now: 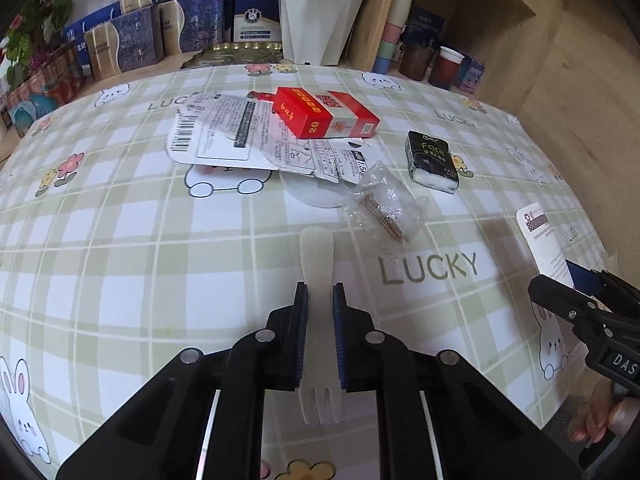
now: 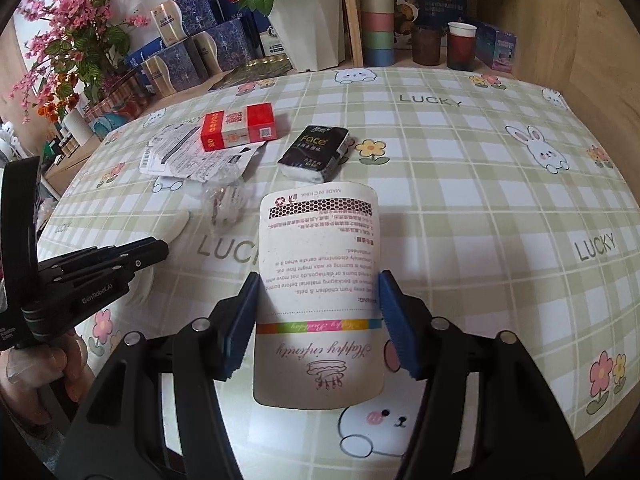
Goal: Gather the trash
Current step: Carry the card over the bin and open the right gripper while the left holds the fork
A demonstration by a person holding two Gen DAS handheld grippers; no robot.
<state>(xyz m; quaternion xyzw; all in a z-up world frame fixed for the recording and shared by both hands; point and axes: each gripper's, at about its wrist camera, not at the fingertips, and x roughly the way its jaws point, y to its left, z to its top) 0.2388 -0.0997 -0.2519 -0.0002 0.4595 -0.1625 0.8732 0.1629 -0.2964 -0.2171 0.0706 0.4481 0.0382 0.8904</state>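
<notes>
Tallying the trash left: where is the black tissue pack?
The black tissue pack lies on the tablecloth, right of the red box in the left wrist view, behind the clear screw bag.

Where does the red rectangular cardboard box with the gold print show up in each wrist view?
Left wrist view: the red rectangular cardboard box sits upper centre, lying on the white printed packaging sheets.
Right wrist view: the box is upper left, on the same sheets.
Shared landmark: the black tissue pack marked "Face", to the box's right in both.
</notes>
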